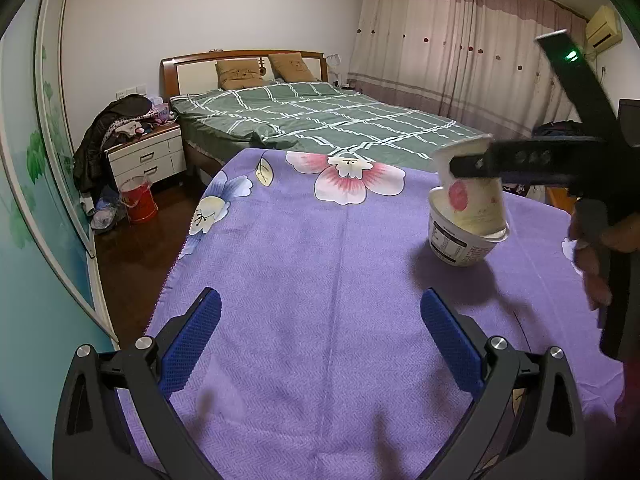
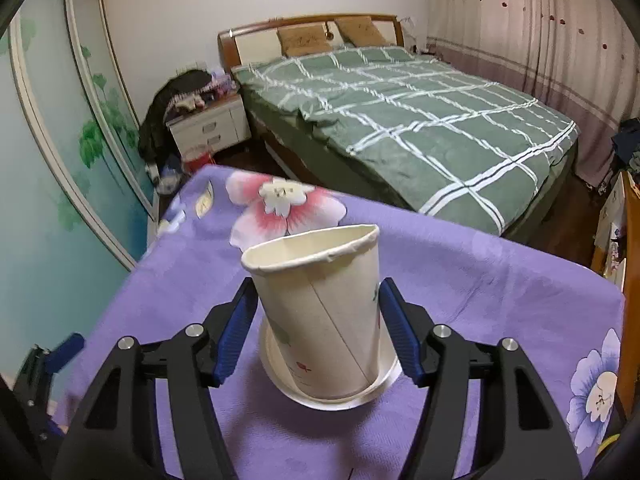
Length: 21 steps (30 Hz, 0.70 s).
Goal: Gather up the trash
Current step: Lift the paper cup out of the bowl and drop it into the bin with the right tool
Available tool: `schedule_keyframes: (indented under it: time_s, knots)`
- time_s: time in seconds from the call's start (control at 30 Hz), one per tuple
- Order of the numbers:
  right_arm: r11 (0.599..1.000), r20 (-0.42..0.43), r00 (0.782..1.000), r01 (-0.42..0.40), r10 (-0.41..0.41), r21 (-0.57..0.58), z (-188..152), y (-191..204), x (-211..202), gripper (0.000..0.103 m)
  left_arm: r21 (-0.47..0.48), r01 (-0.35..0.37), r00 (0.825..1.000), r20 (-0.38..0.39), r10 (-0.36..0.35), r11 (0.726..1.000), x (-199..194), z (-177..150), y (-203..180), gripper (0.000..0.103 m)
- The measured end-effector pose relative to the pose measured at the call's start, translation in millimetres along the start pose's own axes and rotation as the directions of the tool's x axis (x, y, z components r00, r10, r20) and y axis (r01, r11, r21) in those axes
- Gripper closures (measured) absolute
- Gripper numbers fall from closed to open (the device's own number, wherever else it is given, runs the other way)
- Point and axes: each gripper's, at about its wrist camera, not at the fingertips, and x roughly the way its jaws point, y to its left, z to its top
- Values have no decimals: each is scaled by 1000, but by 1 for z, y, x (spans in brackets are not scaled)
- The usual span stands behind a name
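While the right gripper [image 2: 318, 328] is clenching its fingers on the paper cup [image 2: 320, 316], nesting it in the tub [image 1: 460, 240] at the counter's [image 1: 320, 260] three o'clock, the left gripper [image 1: 320, 344] is idling released, binning apparently remaining.

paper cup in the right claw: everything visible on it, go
The white paper cup has a rolled rim pinched out of round, a slanted side seam and small red and green prints. It is upright, slightly tilted, its base nested in the white printed plastic tub on the purple floral cloth. The right claw grips its sides with blue pads.
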Motion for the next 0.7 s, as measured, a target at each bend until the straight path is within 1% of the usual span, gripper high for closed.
schedule_keyframes:
  time_s: [0.17,0.27,0.37,0.5,0.57,0.7]
  knots:
    - [1000,47,999,-4,4,5,-5,-5,-35,43,4,3,1000,-2,-3,1000,0,0,0,5]
    - [1000,66,998,4,-5,21,-19,-16,-58,43,10,6,1000,-1,-6,1000,0,-1,-2,5]
    - [998,77,997,28,-32,55,-40,-35,-83,43,18,5,1000,1,-5,1000,-2,-2,-4,5]
    - [987,98,990,84,-98,137,-77,-71,-121,43,26,5,1000,3,-5,1000,-3,-2,-6,5]
    - [974,103,983,131,-151,183,-97,-92,-140,42,32,7,1000,4,-8,999,-4,-2,-7,5]
    - [925,95,955,242,-281,294,-141,-138,-179,42,48,18,1000,0,-18,999,-4,-3,-13,5]
